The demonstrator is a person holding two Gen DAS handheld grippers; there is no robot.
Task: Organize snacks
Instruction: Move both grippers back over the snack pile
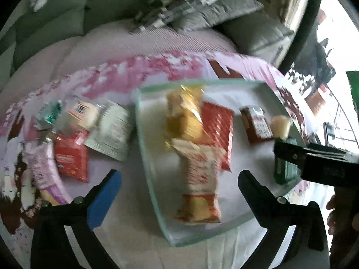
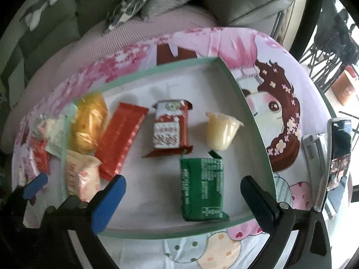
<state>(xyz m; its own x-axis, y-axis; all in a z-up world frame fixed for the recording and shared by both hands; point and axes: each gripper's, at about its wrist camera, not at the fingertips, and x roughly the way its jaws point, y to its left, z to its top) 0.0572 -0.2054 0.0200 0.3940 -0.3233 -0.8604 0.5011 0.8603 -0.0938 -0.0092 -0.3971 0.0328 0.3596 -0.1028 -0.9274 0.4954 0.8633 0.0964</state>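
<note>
A glass tray [image 1: 143, 134] [image 2: 157, 67] with a green rim lies on the cartoon-print cloth. In it are a yellow pack [image 2: 89, 121], a flat red pack [image 2: 122, 139], a red-and-white pack [image 2: 169, 130], a jelly cup [image 2: 222, 132], a green pack [image 2: 203, 190] and a cream-pink pack [image 1: 199, 179]. My left gripper [image 1: 179, 174] hangs open above the cream-pink pack, holding nothing. My right gripper [image 2: 182, 179] is open above the green pack, clear of it. Left of the tray lie a red packet [image 1: 71, 159] and a white packet [image 1: 112, 130].
A phone on a stand [image 2: 338, 152] sits at the table's right edge. A sofa with grey cushions [image 2: 246, 4] runs behind the table. Several small packs [image 1: 67, 114] crowd the cloth left of the tray. A person's hand [image 1: 336, 213] shows at the right.
</note>
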